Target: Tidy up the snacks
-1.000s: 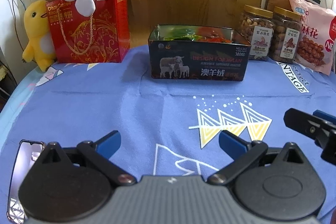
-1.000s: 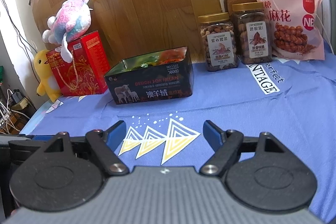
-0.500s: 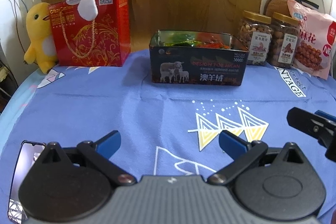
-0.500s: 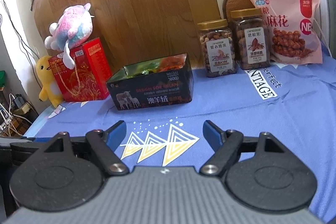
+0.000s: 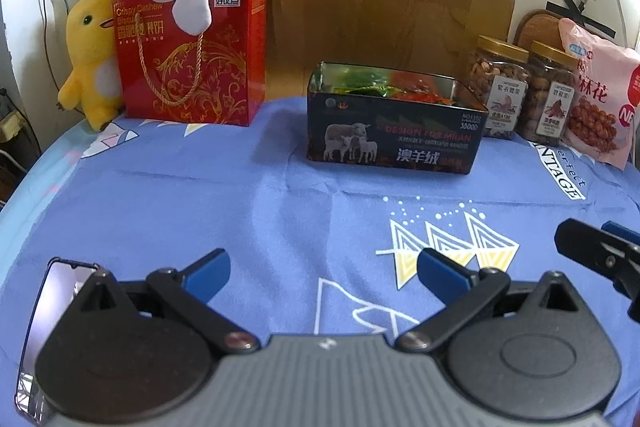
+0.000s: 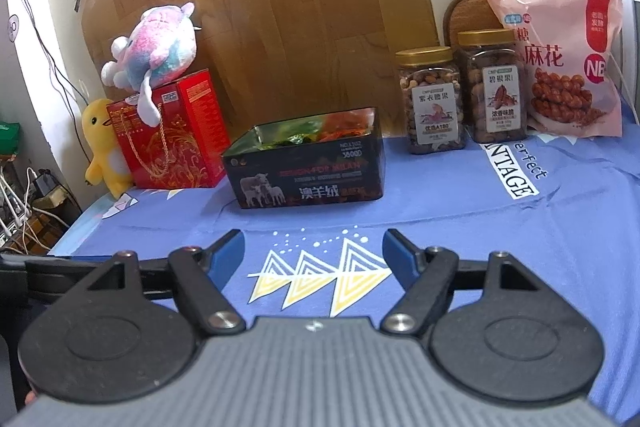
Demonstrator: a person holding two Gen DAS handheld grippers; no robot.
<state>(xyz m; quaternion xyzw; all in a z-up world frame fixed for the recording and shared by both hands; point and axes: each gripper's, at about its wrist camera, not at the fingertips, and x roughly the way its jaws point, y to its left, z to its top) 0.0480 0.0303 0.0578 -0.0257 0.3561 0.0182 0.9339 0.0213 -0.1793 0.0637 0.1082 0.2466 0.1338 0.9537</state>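
Black tin (image 6: 308,167) w/ green & orange snack packets, type unclear, sits mid-cloth (image 5: 200,195). Two nut jars (image 6: 432,103) just right of tin, pink bag (image 6: 560,63) beyond. Left gripper (image 5: 322,273) & right gripper (image 6: 314,253) hang before tin, jaws released, nothing between; right's just narrowed slightly.

- I'm over a blue printed cloth (image 6: 460,227) covering the surface.
- Dark tin (image 6: 308,179) sits mid-back.
- Red gift box (image 6: 176,139) left of the tin.
- Two nut jars (image 6: 434,99) and pink snack bag (image 6: 560,63) right of it.
- Phone (image 5: 44,307) near-left of it.
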